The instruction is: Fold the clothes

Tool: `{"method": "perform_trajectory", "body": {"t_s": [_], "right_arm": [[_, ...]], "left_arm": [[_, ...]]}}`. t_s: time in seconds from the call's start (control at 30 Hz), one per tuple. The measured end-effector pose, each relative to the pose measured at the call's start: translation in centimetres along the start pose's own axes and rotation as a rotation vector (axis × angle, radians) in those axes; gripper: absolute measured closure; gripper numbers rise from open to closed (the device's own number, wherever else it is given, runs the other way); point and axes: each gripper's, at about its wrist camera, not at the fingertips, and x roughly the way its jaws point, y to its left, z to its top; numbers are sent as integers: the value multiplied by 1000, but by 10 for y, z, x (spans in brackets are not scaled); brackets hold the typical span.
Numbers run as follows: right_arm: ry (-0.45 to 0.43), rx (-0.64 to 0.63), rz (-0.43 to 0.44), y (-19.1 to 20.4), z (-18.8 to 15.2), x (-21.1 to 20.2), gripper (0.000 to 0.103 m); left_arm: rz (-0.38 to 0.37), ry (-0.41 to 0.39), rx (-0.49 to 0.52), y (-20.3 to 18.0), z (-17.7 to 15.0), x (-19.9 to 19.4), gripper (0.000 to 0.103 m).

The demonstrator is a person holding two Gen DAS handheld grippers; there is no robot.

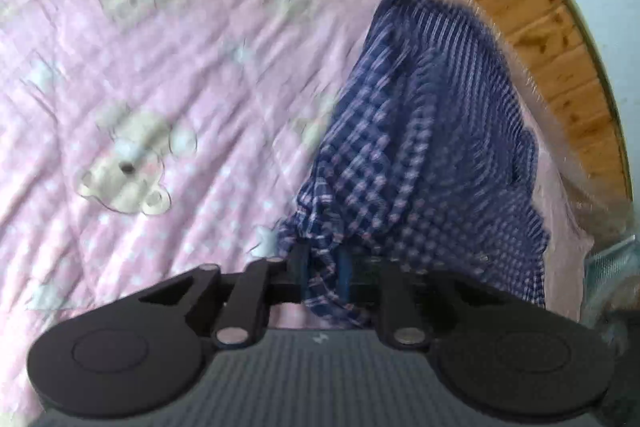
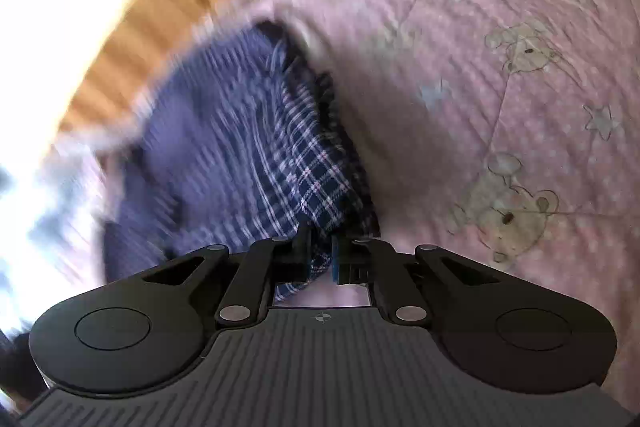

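Observation:
A navy plaid garment (image 1: 420, 147) with thin pink and white lines lies on a pink quilt, bunched near the quilt's edge. My left gripper (image 1: 322, 267) is shut on a gathered fold of the cloth, which is pinched between its pads. In the right wrist view the same plaid garment (image 2: 248, 147) stretches away to the upper left, blurred. My right gripper (image 2: 320, 251) is shut on another edge of it, with fabric squeezed between the pads and hanging below them.
The pink quilt (image 1: 160, 67), printed with bears and stars, covers the bed (image 2: 500, 107). A wooden plank floor (image 1: 540, 27) runs past the quilt's edge, seen also as the wooden floor (image 2: 160, 7) in the right wrist view.

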Motion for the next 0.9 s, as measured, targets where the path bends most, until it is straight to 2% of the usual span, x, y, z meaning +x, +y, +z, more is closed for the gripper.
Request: {"method": "perform_trajectory", "body": {"t_s": [0.03, 0.07, 0.1, 0.13, 0.17, 0.2, 0.23, 0.33, 0.37, 0.47, 0.53, 0.63, 0.73, 0.8, 0.9], "right_arm": [[8, -31, -37, 4, -3, 2, 90], [-9, -6, -56, 5, -4, -11, 82], [-26, 18, -75, 5, -5, -24, 56], [-51, 39, -91, 7, -7, -39, 41], [-112, 36, -97, 9, -15, -65, 36], [-171, 29, -104, 12, -24, -92, 25], [-208, 3, -119, 16, -35, -116, 17], [-236, -65, -178, 31, -72, -163, 16], [-234, -63, -198, 29, -79, -175, 16], [-255, 56, -259, 10, -82, -204, 16], [-228, 91, -257, 3, -84, -209, 17], [-171, 72, -233, 6, -79, -205, 20], [-159, -13, -220, 16, -67, -192, 20], [-148, -96, -214, 22, -57, -180, 19], [-133, -240, -181, 26, -23, -157, 19]], "left_arm": [[-11, 3, -17, 3, -1, -6, 78], [-21, 0, -34, 6, -5, -19, 70], [-37, -28, -33, 8, -12, -39, 52], [-52, -61, -25, 10, -20, -59, 37], [-61, -94, -7, 14, -31, -80, 31], [-61, -110, 4, 20, -42, -98, 25], [-56, -119, 5, 27, -52, -113, 25], [-12, -107, -66, 57, -77, -144, 25], [-7, -118, -124, 72, -83, -154, 25], [-26, -141, -264, 105, -85, -174, 26], [-41, -161, -323, 119, -80, -182, 26], [-28, -170, -290, 118, -72, -183, 25], [13, -148, -189, 103, -54, -174, 26], [10, -152, -130, 86, -33, -163, 26], [-14, -156, -43, 48, 14, -139, 25]]}}
